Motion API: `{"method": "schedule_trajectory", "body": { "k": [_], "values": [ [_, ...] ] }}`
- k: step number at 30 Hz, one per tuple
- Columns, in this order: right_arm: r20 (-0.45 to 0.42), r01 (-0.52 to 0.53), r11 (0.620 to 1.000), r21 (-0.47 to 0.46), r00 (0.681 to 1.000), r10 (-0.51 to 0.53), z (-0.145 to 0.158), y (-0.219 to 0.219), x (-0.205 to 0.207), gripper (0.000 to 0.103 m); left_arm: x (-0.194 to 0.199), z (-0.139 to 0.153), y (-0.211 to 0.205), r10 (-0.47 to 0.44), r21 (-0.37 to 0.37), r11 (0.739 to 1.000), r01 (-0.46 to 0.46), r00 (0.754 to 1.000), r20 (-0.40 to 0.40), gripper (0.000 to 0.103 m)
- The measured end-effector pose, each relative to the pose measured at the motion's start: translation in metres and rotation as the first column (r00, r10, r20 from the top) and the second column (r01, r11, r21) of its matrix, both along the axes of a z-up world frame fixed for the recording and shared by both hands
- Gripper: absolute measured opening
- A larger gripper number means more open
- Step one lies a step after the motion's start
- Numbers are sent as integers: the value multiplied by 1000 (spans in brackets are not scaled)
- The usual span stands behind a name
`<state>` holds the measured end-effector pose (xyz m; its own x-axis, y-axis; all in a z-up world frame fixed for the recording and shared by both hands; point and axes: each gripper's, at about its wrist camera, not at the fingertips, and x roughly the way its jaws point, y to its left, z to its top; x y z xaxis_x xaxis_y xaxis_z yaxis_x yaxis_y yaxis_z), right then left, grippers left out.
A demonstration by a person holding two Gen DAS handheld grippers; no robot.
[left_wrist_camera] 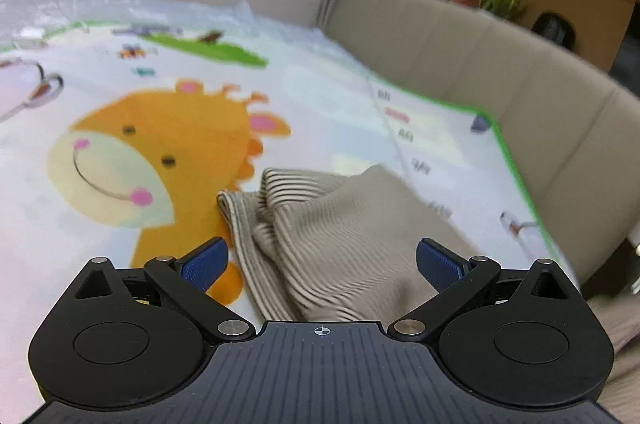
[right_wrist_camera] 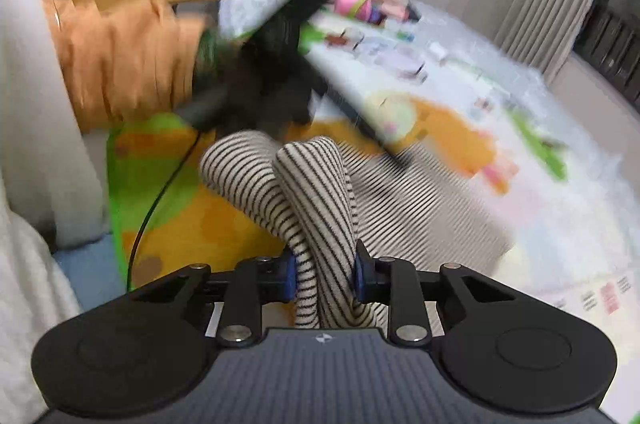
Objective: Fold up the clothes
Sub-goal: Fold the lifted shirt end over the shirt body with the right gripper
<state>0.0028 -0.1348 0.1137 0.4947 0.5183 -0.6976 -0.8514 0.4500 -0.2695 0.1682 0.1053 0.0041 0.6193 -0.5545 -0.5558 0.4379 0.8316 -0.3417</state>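
Striped garment [right_wrist_camera: 320, 207] pinched by right gripper [right_wrist_camera: 325, 276]; no legible writing.

1. No text can be read in either view.
2. Small printed marks are seen on the play mat [left_wrist_camera: 404, 127] at its far right side, but they are too blurred to be read.

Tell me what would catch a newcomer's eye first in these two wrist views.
First, the striped garment: a bunched fold of it rises between the fingers of the right gripper, which is shut on it. In the left wrist view the left gripper is open, with the same ribbed cloth crumpled between its blue pads. Beneath lies the play mat, with a big orange cartoon giraffe left of the cloth.
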Motion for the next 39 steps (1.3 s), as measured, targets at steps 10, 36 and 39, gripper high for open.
{"method": "schedule_trajectory", "body": {
  "k": [10,36,39],
  "values": [
    [64,-4,998,-60,998,8,-12,43,118,25,9,-27,29,-18,-71,997,13,998,-67,99],
    [45,306,884,354,938,-343,1,-4,156,48,13,-2,-3,13,-31,999,-11,997,80,88],
    [-55,354,842,408,930,-364,-10,-16,151,41,21,-4,7,62,-27,998,-60,996,60,88]
  ]
}}
